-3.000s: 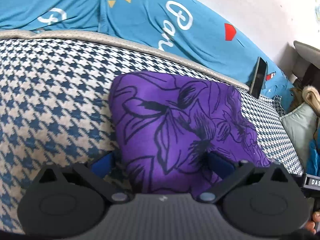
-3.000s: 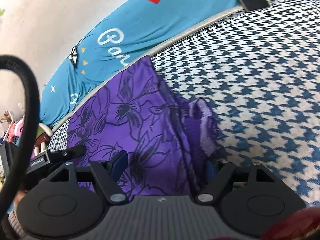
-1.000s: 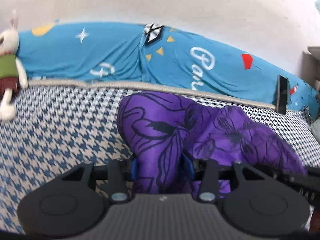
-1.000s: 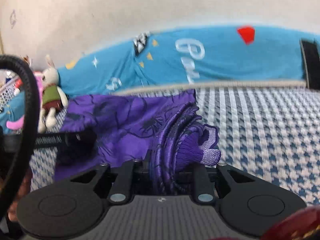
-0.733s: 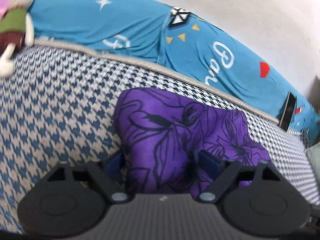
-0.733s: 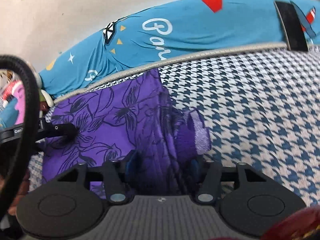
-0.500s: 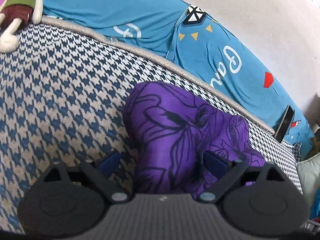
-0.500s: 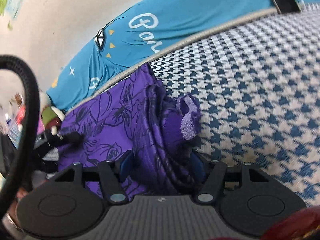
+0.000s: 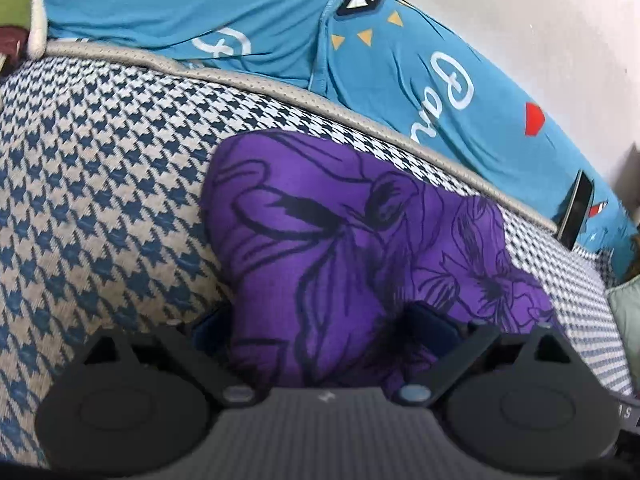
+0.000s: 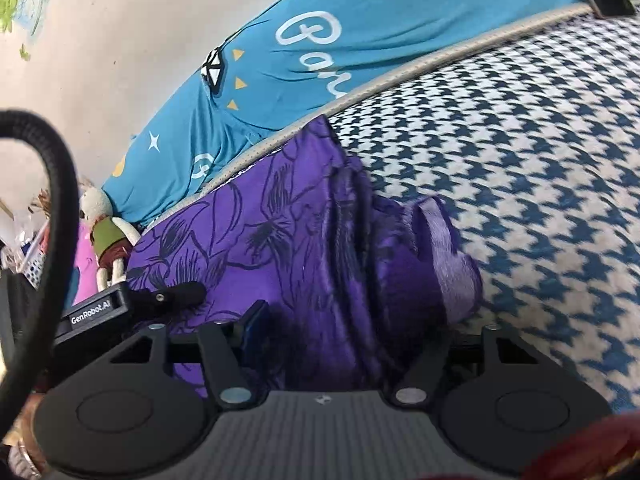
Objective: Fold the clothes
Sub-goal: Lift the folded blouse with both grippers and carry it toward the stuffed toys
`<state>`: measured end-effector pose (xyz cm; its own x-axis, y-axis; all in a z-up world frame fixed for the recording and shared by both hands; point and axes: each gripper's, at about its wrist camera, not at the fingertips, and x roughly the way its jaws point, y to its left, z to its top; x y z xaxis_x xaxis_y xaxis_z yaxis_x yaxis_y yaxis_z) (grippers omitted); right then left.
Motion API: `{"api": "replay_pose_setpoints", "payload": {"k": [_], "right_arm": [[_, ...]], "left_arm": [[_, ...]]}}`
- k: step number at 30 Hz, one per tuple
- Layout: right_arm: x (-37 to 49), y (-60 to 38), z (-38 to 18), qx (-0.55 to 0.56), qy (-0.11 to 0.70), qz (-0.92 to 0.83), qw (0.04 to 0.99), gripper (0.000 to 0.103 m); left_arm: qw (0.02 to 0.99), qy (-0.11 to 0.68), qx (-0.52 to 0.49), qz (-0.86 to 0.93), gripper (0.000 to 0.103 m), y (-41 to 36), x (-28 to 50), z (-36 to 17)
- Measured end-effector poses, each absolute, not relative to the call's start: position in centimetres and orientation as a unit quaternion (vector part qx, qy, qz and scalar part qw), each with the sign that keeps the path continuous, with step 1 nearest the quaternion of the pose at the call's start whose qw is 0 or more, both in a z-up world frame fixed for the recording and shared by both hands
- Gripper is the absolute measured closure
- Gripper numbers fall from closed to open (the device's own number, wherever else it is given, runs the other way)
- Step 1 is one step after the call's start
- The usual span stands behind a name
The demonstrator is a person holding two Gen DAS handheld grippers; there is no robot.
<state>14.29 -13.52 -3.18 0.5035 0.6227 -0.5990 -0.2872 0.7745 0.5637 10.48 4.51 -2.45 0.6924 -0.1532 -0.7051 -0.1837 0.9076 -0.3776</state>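
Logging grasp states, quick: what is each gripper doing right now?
Left gripper: open, its fingers either side of the purple floral garment.
Right gripper: open, straddling the garment's bunched edge.

The purple garment (image 9: 332, 240) is smooth cloth with a soft sheen, printed with black flower lines; its folded edge at three o'clock in the right wrist view looks fuzzy. The houndstooth cover (image 9: 100, 200) is coarse woven cloth. The teal sheet (image 9: 260, 12) is smooth, matt cloth. The left tongs (image 9: 320, 324) and right tongs (image 10: 340, 328) are matt black plastic with ribbed bodies and small metal pivots.
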Motion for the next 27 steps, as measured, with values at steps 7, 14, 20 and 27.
{"api": "replay_pose_setpoints", "payload": {"k": [7, 14, 20, 27], "right_arm": [[13.9, -10.6, -2.3, 0.141, 0.398, 0.279, 0.862, 0.081], [12.1, -8.5, 0.2, 0.096, 0.344, 0.297, 0.886, 0.082], [10.7, -6.1, 2.0, 0.082, 0.315, 0.323, 0.888, 0.082], [9.3, -3.3, 3.0, 0.07, 0.304, 0.359, 0.88, 0.082]], "left_arm": [[0.914, 0.367, -0.174, 0.01, 0.054, 2.9, 9.9, -1.9], [0.942, 0.317, -0.101, 0.039, 0.066, 1.6, 8.0, 0.8], [0.945, 0.302, -0.104, 0.069, 0.066, 3.3, 6.3, 2.4], [0.946, 0.293, -0.104, 0.095, 0.066, 6.0, 3.7, 4.0]]}}
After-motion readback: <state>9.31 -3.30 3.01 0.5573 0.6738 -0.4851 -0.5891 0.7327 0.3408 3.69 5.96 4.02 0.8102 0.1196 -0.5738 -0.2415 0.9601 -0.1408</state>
